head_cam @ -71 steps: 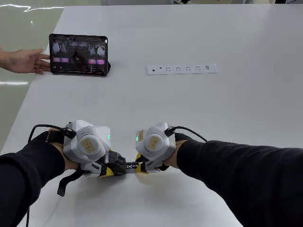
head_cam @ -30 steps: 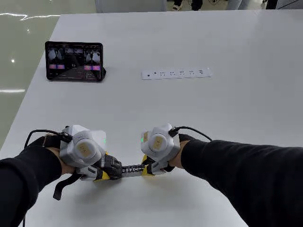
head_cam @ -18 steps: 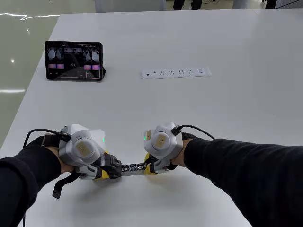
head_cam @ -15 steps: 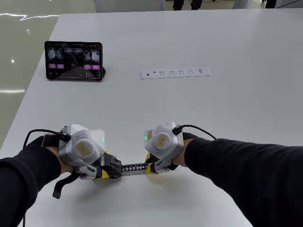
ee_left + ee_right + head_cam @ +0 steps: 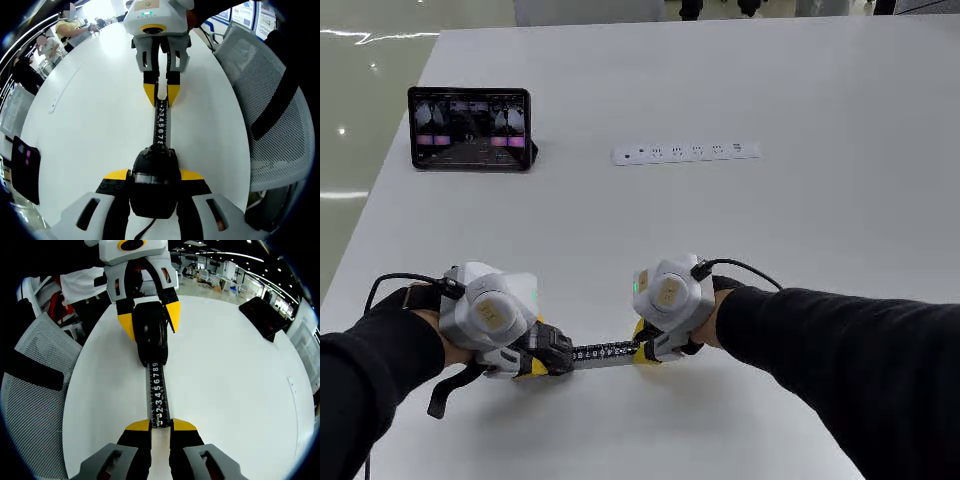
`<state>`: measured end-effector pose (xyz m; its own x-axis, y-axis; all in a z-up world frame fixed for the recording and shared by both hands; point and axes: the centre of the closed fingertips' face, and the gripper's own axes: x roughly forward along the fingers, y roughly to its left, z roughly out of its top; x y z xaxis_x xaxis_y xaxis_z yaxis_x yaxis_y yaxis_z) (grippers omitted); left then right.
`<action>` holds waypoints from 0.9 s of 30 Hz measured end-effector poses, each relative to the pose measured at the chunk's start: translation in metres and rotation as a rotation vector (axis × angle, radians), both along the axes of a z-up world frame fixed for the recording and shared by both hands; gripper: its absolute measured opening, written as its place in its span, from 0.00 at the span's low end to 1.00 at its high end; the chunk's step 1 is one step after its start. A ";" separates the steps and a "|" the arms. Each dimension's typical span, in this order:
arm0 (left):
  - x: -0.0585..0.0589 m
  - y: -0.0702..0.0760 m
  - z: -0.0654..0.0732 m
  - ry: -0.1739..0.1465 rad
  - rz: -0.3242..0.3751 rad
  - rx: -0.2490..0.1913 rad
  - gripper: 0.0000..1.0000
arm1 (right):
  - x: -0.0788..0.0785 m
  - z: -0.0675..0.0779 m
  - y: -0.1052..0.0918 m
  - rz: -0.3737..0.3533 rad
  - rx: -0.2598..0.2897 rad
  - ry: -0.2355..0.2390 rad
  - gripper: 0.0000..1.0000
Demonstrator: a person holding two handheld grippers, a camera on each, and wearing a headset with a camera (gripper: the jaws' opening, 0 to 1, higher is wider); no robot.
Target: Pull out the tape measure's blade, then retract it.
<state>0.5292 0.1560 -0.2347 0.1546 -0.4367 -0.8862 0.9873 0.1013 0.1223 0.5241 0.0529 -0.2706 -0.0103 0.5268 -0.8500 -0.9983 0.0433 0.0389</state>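
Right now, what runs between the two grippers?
The tape measure's blade, black with white numbers, spans from the case clamped in the left gripper to the right gripper pinching its tip, clearest in both gripper views.

A tablet (image 5: 470,128) is seen propped at a white table's (image 5: 820,220) left edge, a white power strip (image 5: 685,152) laid flat nearby.

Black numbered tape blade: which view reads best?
Right gripper view: the black numbered tape blade runs up the centre, digits legible. Left gripper view shows it smaller; head view, a thin dark strip.
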 end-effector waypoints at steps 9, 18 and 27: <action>0.000 0.000 -0.001 0.003 0.002 0.001 0.30 | 0.000 0.000 -0.006 0.003 -0.008 -0.002 0.09; 0.000 0.000 -0.001 0.003 0.002 0.001 0.30 | 0.002 -0.001 -0.015 -0.006 -0.016 0.001 0.09; 0.001 0.000 -0.001 0.006 0.002 0.002 0.30 | 0.003 0.000 -0.025 -0.016 -0.027 0.003 0.09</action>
